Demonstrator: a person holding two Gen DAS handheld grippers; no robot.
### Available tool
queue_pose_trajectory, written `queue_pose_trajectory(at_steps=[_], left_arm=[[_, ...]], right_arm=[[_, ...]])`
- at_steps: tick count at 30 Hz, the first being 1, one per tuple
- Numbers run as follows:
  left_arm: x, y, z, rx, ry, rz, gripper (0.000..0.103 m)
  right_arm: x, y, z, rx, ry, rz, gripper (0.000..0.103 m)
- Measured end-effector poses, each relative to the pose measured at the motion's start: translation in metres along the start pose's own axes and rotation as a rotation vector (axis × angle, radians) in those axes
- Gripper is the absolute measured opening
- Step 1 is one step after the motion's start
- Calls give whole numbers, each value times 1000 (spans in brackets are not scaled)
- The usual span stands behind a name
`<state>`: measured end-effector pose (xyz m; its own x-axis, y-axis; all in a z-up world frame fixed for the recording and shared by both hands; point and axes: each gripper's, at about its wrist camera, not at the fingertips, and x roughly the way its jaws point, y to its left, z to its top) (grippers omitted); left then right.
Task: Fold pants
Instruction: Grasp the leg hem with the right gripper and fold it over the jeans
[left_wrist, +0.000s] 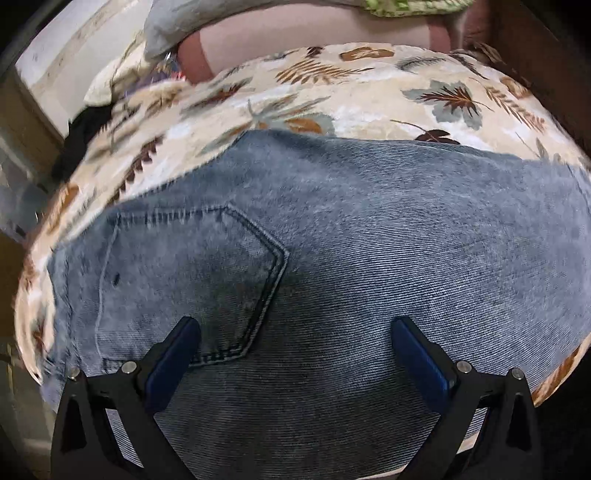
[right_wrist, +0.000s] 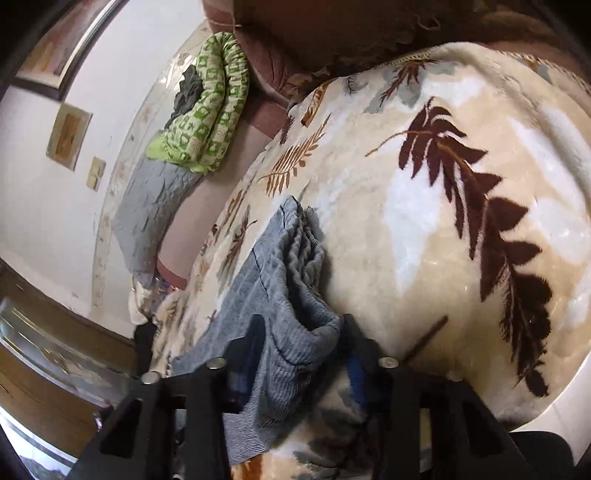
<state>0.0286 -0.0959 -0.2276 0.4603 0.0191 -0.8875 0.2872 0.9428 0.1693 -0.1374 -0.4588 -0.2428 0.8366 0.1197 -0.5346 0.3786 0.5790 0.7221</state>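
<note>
Left claw (left_wrist: 291, 332) angled down – spread above jeans (left_wrist: 332, 229), right claw (right_wrist: 303, 339) pinching bunched denim

- The pants (left_wrist: 332, 240) are faded blue denim, a matt twill with a fine diagonal rib, and dark double stitching outlines the back pocket (left_wrist: 192, 280).
- In the right wrist view, a bunched part of that cloth (right_wrist: 295, 266) looks ribbed and soft.
- The blanket (right_wrist: 461, 221) under them is plush fleece with a slight sheen, printed with brown leaves.
- The left tongs (left_wrist: 295, 332) are matt black plastic, with blue ridged pads (left_wrist: 417, 354) and shiny metal pins (left_wrist: 128, 366).
- The right tongs (right_wrist: 306, 354) have the same black plastic and metal pins.
- The green-patterned quilt (right_wrist: 207, 110) is padded cloth.
- The grey pillow (right_wrist: 151, 214) is crinkled, matt fabric.
</note>
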Motion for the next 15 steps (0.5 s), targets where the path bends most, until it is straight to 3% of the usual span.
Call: queue_pose_trajectory(at_steps=[2, 7, 10, 15], left_arm=[[-2, 2, 2, -23, 22, -7, 103], [-23, -2, 0, 15, -44, 28, 103], [-17, 1, 2, 16, -13, 51, 103], [-23, 24, 1, -68, 5, 32, 103]], right_arm=[[0, 9, -2, -56, -7, -34, 23], [-9, 38, -3, -196, -28, -96, 21], [-10, 58, -2, -258, -16, -117, 21], [-2, 117, -15, -438, 28, -147, 21]])
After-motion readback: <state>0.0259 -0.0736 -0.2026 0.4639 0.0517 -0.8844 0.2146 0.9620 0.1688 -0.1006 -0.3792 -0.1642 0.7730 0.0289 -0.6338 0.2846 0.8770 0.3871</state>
